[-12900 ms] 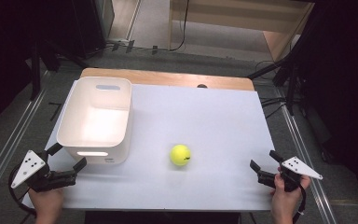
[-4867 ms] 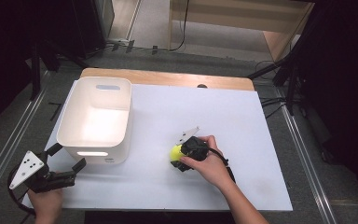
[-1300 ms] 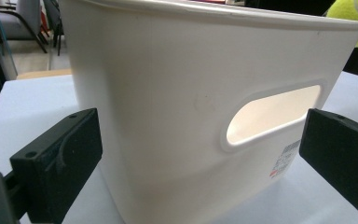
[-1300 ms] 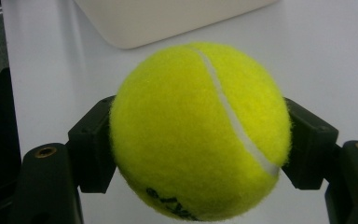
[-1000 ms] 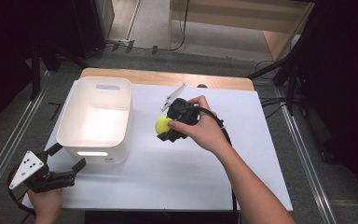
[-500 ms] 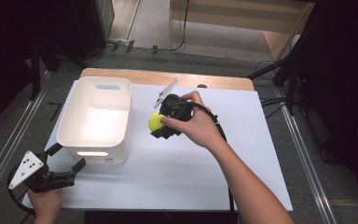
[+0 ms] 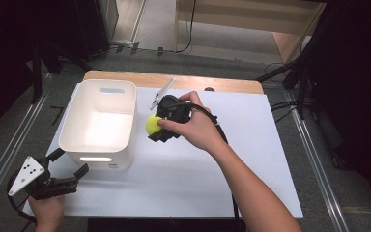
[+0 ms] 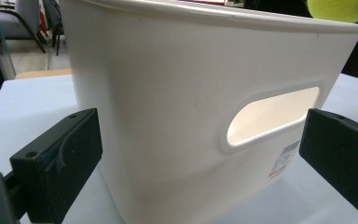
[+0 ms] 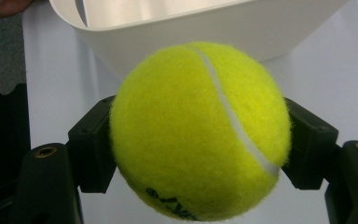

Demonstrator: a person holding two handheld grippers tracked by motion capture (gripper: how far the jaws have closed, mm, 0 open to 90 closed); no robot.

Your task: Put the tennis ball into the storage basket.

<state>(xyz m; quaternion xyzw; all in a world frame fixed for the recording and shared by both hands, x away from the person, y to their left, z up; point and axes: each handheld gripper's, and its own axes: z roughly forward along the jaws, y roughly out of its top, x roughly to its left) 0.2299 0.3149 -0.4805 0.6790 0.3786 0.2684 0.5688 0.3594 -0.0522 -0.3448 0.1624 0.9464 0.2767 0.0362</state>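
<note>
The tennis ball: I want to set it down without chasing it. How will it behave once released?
The tennis ball is round, so it would probably roll on the flat table; the white bin should contain it. Its fuzzy felt likely grips the right gripper fingers well, and it probably bounces.

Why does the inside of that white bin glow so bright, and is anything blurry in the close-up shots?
In the high view, overhead light washes out the bin floor while the surroundings stay dark. In the left gripper view, the bin's handle slot glows and the near black jaws look soft. In the right gripper view, the ball is sharp enough to show fuzz and seam; the bin rim behind it is slightly blurred.
</note>
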